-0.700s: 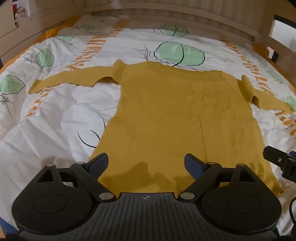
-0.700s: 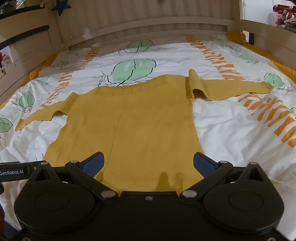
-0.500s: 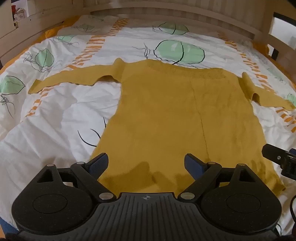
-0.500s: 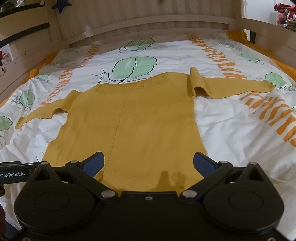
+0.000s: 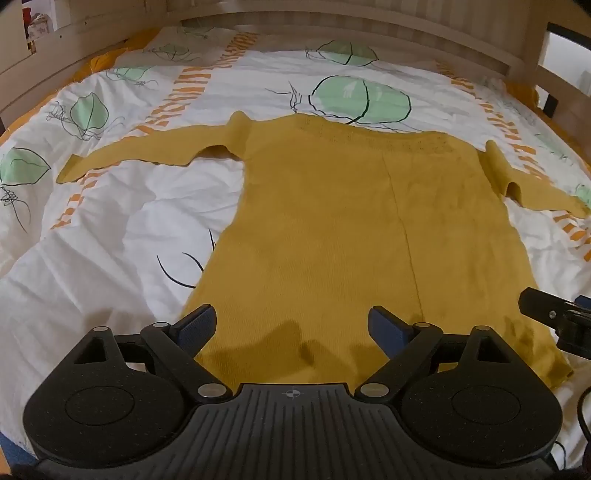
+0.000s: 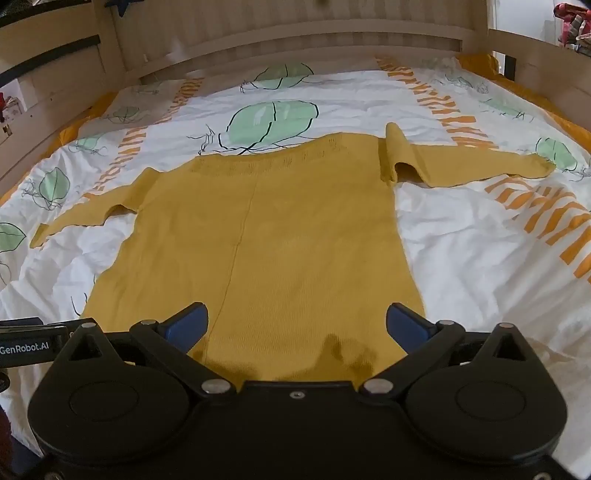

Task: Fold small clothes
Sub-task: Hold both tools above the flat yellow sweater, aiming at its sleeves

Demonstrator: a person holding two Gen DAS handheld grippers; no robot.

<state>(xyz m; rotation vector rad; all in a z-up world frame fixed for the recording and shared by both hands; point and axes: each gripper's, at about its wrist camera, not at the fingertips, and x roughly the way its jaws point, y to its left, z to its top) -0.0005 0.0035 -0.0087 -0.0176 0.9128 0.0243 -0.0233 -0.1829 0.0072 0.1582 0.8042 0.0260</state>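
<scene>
A mustard-yellow knit sweater (image 5: 351,229) lies flat on the bed, hem toward me, both sleeves spread out sideways. It also shows in the right wrist view (image 6: 280,240). My left gripper (image 5: 291,323) is open and empty, hovering over the left part of the hem. My right gripper (image 6: 295,321) is open and empty over the right part of the hem. The right gripper's body shows at the right edge of the left wrist view (image 5: 554,317). The left sleeve (image 5: 147,153) and the right sleeve (image 6: 469,166) lie on the duvet.
The white duvet (image 5: 110,229) with green leaf and orange stripe print covers the bed. A wooden headboard (image 6: 295,33) runs across the far side. Wooden rails stand at the left (image 6: 48,70) and right (image 6: 535,70).
Both grippers have drifted slightly forward over the hem, so the sweater sits a little lower in both views. Both stay open and the sweater has not moved.
</scene>
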